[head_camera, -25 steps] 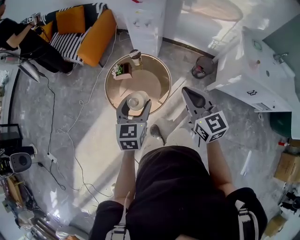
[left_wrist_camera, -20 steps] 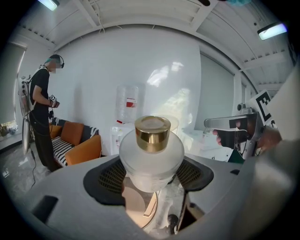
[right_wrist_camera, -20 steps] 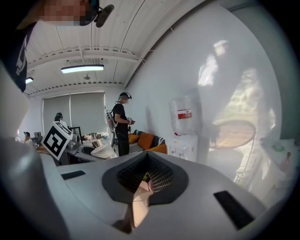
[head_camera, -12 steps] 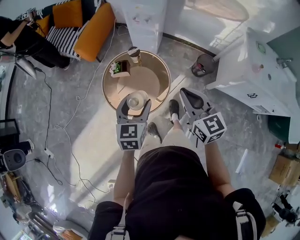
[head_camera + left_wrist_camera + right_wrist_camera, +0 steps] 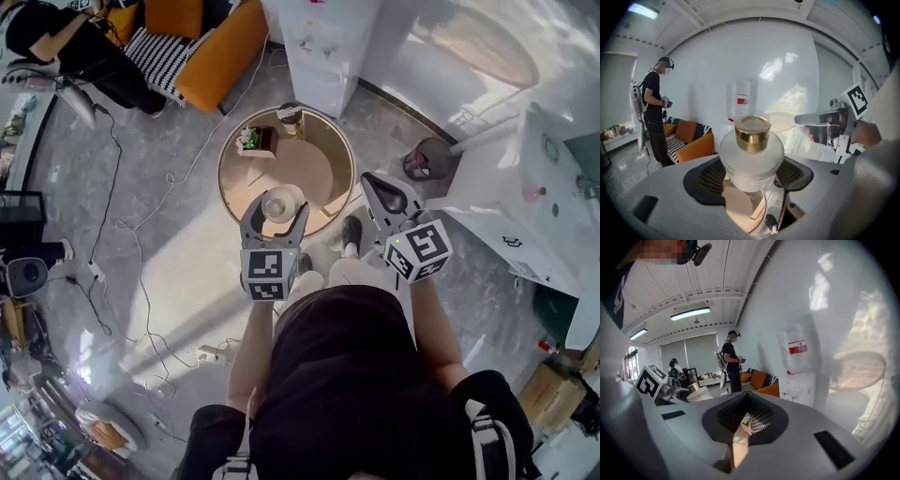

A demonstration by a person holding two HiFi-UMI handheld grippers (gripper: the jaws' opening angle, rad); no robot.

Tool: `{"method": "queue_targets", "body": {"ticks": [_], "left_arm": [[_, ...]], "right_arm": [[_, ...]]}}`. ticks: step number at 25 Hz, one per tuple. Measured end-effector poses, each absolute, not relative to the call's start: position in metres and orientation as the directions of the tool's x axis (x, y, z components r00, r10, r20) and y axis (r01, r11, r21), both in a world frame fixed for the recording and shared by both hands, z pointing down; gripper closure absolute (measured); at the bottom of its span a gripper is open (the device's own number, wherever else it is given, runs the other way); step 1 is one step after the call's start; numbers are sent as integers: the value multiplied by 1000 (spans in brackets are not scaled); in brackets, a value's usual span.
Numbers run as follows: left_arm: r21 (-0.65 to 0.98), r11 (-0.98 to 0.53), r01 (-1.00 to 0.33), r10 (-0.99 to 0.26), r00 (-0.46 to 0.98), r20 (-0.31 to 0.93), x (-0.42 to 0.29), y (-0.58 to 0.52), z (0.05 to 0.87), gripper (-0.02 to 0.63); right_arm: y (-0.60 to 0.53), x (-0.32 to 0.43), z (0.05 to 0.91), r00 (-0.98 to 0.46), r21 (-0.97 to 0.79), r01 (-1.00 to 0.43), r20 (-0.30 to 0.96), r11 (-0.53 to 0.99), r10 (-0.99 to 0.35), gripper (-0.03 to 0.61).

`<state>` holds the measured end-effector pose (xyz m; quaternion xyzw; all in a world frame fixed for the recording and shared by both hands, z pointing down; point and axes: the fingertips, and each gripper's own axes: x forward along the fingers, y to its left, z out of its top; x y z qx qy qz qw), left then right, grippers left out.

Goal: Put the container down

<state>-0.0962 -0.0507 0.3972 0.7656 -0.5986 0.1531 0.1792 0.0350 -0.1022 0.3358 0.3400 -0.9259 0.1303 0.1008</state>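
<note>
Left gripper (image 5: 274, 206) has its two jaws clamped on the container (image 5: 278, 202), one jaw on each side of its round body. In the left gripper view the container (image 5: 751, 154) is a frosted white jar with a gold lid (image 5: 752, 132), standing upright between the dark ribbed pads. It is held in the air, with the tan top of the round table (image 5: 740, 208) showing below it through the gap of the jaws. From the head view the container sits over the near edge of the round table (image 5: 302, 171), close to the person's feet.

The right gripper (image 5: 375, 183) is held just beside the left one, off the table's near right edge and over the grey floor. In its own view the right gripper (image 5: 743, 425) has its jaws together with nothing held between them.

A small box with a green plant (image 5: 255, 141) stands at the table's far left edge, and a cup (image 5: 290, 114) stands at its far edge. Beyond the table are a white water dispenser (image 5: 328, 42) and an orange sofa (image 5: 225, 42), with another person (image 5: 61, 42) standing beside the sofa. A dark bin (image 5: 431, 157) stands on the floor to the right of the table, and cables (image 5: 141, 272) trail across the floor to the left.
</note>
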Motion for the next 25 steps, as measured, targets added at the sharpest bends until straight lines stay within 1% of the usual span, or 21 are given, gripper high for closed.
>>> {"method": "queue_targets", "body": {"ticks": [8, 13, 19, 25], "left_arm": [[61, -112, -992, -861, 127, 493, -75, -83, 412, 275], [60, -47, -997, -844, 72, 531, -63, -95, 433, 275], [74, -4, -997, -822, 45, 568, -59, -111, 471, 275], [94, 3, -996, -799, 54, 599, -67, -134, 515, 275]], "right_arm": [[-157, 29, 356, -836, -203, -528, 296, 825, -462, 575], [-172, 30, 382, -863, -218, -459, 342, 862, -373, 575], [-186, 34, 428, -862, -242, -431, 396, 869, -317, 575], [-204, 28, 473, -845, -260, -446, 436, 856, -308, 575]]}}
